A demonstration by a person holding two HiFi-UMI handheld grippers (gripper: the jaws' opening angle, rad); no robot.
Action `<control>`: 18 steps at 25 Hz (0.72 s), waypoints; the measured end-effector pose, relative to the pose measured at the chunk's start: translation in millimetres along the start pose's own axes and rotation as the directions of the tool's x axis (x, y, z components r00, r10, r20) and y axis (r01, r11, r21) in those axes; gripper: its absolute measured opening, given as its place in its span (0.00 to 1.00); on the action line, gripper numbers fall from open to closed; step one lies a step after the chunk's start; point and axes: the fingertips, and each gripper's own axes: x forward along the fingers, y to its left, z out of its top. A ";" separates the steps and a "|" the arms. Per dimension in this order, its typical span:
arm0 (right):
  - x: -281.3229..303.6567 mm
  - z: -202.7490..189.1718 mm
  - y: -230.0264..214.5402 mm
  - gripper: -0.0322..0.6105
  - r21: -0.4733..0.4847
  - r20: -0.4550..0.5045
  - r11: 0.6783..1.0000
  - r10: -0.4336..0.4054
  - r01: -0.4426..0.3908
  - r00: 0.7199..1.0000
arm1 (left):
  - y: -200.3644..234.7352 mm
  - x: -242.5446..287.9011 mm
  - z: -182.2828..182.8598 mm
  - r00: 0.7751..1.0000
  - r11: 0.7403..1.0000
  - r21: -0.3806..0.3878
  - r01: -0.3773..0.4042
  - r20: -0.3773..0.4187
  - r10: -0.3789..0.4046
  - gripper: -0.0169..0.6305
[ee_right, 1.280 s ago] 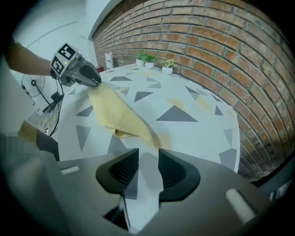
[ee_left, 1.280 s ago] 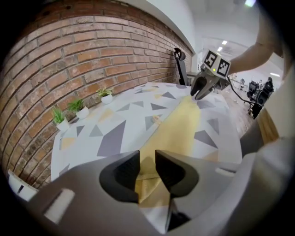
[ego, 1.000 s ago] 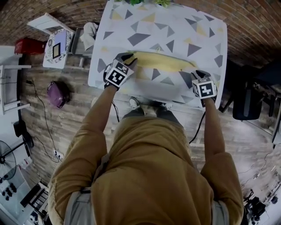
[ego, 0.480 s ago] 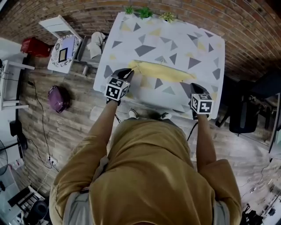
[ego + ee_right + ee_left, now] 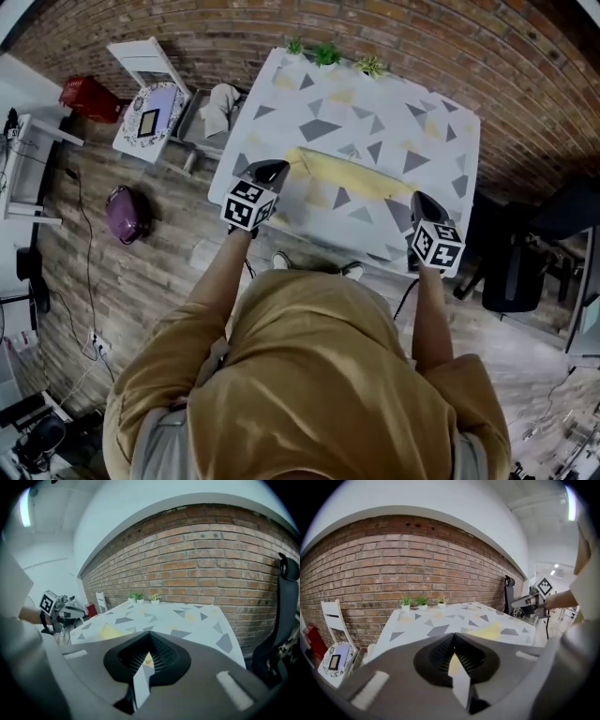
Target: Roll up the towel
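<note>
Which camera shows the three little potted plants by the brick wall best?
The left gripper view. It sees the three potted plants side-on in a row before the brick wall, with the white pots and the leaves distinct. The right gripper view shows them smaller and farther off. The head view catches mostly their green tops from above.

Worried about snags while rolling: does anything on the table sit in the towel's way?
Nothing visible blocks it. The only other things on the table are three small potted plants along the far edge by the brick wall, apart from the towel.
</note>
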 end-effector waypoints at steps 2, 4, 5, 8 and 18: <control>-6.1 14.6 0.0 0.05 -0.006 0.032 1.000 -0.003 0.003 0.999 | 5.2 -8.0 13.4 0.999 0.999 0.022 -0.026 0.030 0.025 0.12; -12.2 27.0 -1.2 0.05 -0.011 0.061 1.000 -0.010 0.010 0.998 | 10.6 -16.3 28.4 0.996 0.998 0.039 -0.056 0.068 0.053 0.12; -15.7 32.9 -1.9 0.05 -0.011 0.076 1.000 -0.014 0.015 0.997 | 12.9 -20.4 35.8 0.994 0.997 0.045 -0.069 0.088 0.065 0.12; -27.6 52.8 -3.3 0.05 -0.019 0.129 0.999 -0.026 0.029 0.991 | 19.3 -32.2 56.2 0.985 0.993 0.059 -0.101 0.145 0.092 0.12; -75.1 115.4 -7.7 0.05 -0.025 0.301 0.997 -0.062 0.073 0.952 | 30.0 -76.3 119.4 0.938 0.973 0.116 -0.200 0.310 0.156 0.12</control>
